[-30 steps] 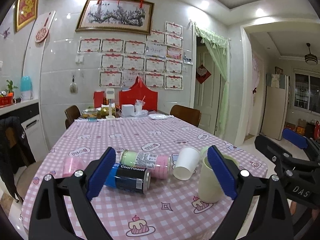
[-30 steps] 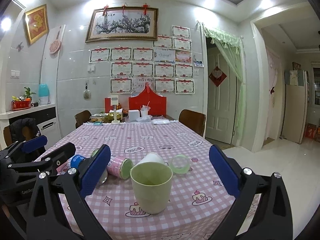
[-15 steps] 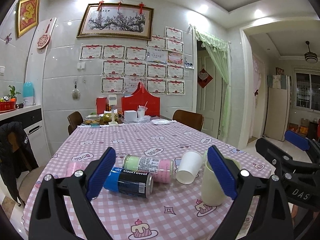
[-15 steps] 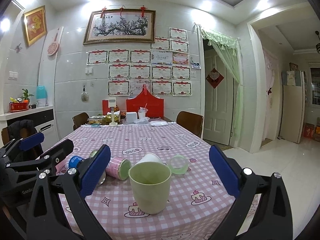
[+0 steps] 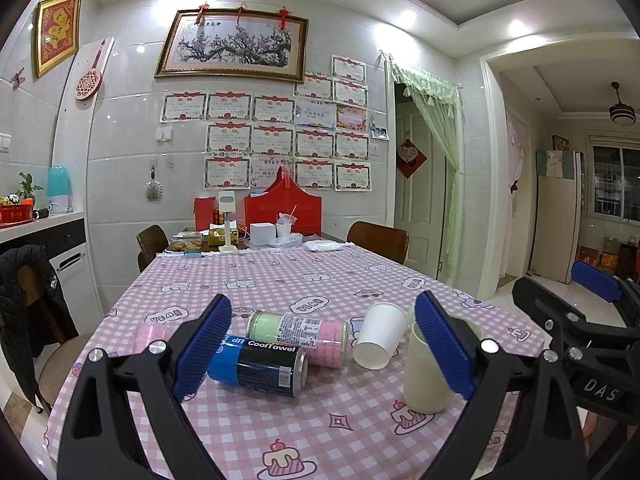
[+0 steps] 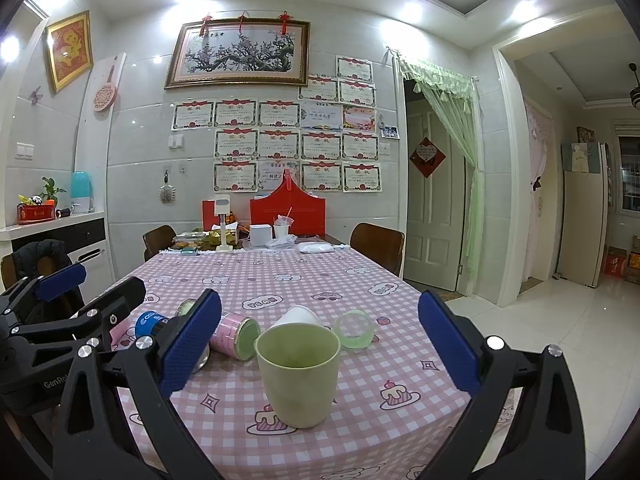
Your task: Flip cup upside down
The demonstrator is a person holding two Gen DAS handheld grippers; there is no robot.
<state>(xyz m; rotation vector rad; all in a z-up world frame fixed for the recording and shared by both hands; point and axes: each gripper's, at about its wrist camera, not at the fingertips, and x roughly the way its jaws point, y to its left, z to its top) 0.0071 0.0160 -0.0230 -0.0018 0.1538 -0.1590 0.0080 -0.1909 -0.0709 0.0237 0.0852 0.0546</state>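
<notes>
— How do the jaws stand?
— Both spread wide, gripping nothing. The right gripper (image 6: pixel 320 344) frames the pale green cup (image 6: pixel 297 374), upright, mouth up, near the front edge of the pink checked tablecloth (image 6: pixel 400 364); neither pad touches it. The left gripper (image 5: pixel 322 346) hovers just beside it.

— Beyond the cup?
— A white paper cup (image 5: pixel 379 341) on its side, a "CoolTowel" can (image 5: pixel 258 365), a pink-and-green can (image 5: pixel 298 336) and a clear green cup (image 6: pixel 354 329), all toppled.

Three cups (image 6: pixel 297 372), two cans (image 5: pixel 256 365), one pink tumbler (image 5: pixel 148 338), one jar (image 6: pixel 354 329).
</notes>
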